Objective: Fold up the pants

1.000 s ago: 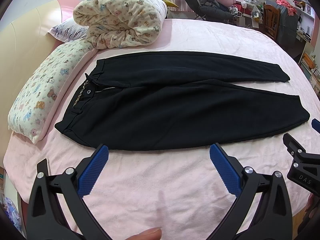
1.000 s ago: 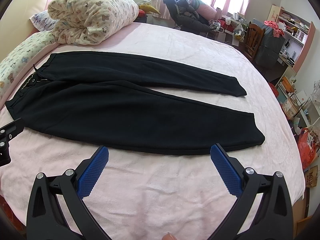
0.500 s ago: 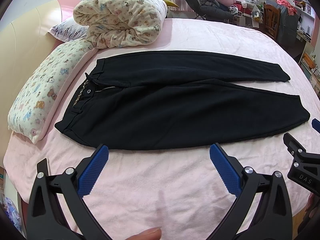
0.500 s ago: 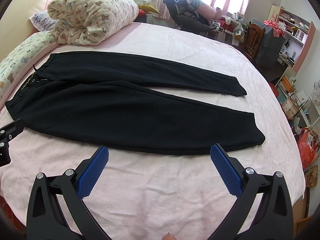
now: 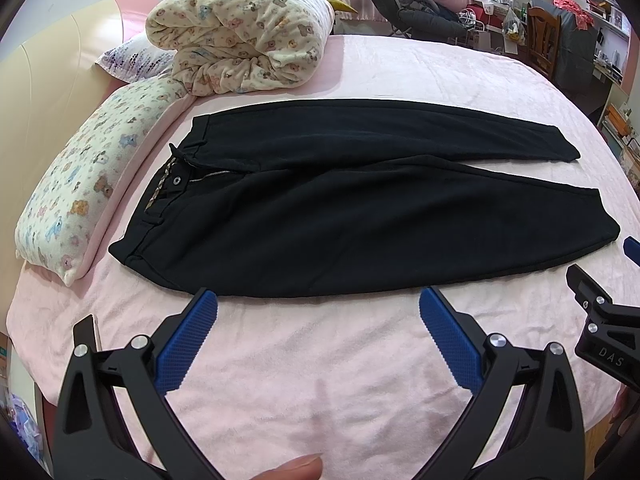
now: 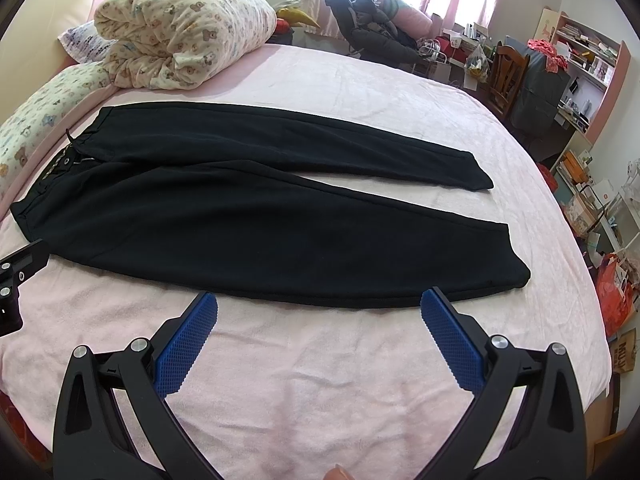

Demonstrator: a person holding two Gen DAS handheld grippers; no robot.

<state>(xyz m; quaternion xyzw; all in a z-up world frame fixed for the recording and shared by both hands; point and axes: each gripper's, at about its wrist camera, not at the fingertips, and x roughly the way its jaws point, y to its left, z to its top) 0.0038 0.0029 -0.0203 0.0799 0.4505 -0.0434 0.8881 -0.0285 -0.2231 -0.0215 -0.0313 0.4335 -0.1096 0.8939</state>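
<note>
- Black pants (image 5: 360, 208) lie flat and unfolded on the pink bed cover (image 5: 304, 368), straight ahead of both your grippers and apart from them.
- Their long axis runs across your view: the waistband (image 5: 160, 200) is at your left, beside the patterned pillow (image 5: 84, 184), and the two leg cuffs are at your right.
- The legs part slightly toward the cuffs. The near leg ends at a cuff (image 6: 508, 264) close to the right side of the bed; the far leg (image 6: 320, 144) lies behind it.
- Your left gripper (image 5: 318, 312) hovers just short of the near edge of the pants, toward the waistband half. Its blue pads (image 5: 188, 340) are spread wide and hold nothing.
- Your right gripper (image 6: 320, 312) hovers just short of the same near edge, toward the cuff half. It is also spread wide and empty.
- So the left hand is nearer the waistband and the right hand nearer the cuffs. A first fold would likely mean each gripper reaching forward to its own end.
- A rolled floral duvet (image 5: 244, 36) sits beyond the waistband, well apart from the grippers.
</note>
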